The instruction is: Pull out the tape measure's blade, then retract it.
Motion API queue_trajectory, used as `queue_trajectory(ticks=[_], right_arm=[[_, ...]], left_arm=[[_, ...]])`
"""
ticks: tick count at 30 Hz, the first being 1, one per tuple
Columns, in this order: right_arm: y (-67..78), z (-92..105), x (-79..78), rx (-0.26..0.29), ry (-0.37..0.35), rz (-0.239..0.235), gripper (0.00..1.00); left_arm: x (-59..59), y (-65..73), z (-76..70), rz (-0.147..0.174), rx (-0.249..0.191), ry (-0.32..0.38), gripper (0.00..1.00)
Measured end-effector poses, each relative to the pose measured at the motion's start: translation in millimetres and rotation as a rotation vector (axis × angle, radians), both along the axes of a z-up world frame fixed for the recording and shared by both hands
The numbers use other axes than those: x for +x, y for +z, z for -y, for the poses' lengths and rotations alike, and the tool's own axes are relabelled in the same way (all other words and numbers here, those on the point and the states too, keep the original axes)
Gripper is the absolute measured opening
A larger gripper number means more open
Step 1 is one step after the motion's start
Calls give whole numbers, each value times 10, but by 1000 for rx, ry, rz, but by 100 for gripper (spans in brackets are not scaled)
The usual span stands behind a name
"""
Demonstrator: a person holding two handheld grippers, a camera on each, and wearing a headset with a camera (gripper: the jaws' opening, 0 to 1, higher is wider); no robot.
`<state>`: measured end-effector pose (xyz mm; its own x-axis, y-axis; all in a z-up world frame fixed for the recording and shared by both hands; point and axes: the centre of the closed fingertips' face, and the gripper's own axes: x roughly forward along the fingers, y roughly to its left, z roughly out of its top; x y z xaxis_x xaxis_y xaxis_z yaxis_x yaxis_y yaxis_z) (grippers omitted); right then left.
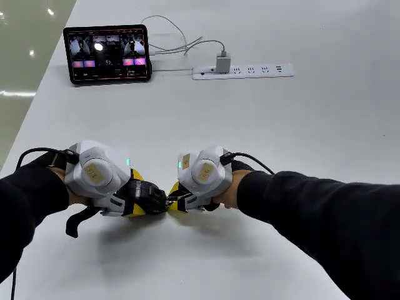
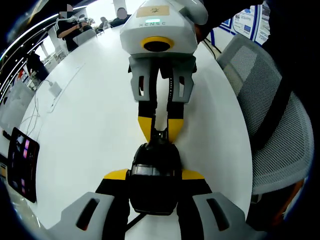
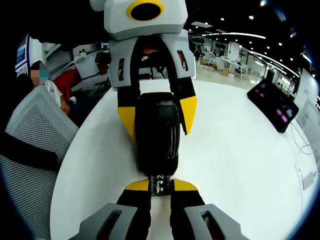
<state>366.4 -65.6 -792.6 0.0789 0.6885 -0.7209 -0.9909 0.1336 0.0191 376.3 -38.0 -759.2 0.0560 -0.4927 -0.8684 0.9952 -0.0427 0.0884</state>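
Note:
A black tape measure (image 1: 152,199) lies low over the white table (image 1: 262,137), and my left gripper (image 1: 139,199) is shut around its case. In the left gripper view the case (image 2: 155,172) sits between my yellow-tipped left gripper (image 2: 155,176) jaws. My right gripper (image 1: 173,202) faces it from the right, shut on the blade tip. In the right gripper view the blade tip (image 3: 160,183), with printed numbers, is pinched in my right gripper (image 3: 161,187), and the case (image 3: 157,131) is right beyond it. Only a very short stretch of blade shows.
At the far left of the table stands a tablet (image 1: 107,53) with a lit screen. A power strip (image 1: 242,70) with a charger (image 1: 223,62) and cables lies behind the middle. A grey mesh chair (image 2: 262,100) stands at the table's near side.

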Motion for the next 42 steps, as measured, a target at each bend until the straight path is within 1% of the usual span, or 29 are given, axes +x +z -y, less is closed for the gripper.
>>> queue_trajectory(ticks=[6, 8, 20, 42], right_arm=[[6, 42, -7, -4, -1, -2, 10], [5, 53, -9, -4, -4, -9, 10], [10, 94, -14, -10, -9, -5, 10], [6, 207, -16, -15, -24, -11, 10]], left_arm=[[-3, 0, 5, -2, -1, 0, 30], [-4, -1, 3, -1, 0, -1, 30], [3, -5, -1, -1, 1, 0, 30], [7, -9, -1, 0, 7, 2, 30]])
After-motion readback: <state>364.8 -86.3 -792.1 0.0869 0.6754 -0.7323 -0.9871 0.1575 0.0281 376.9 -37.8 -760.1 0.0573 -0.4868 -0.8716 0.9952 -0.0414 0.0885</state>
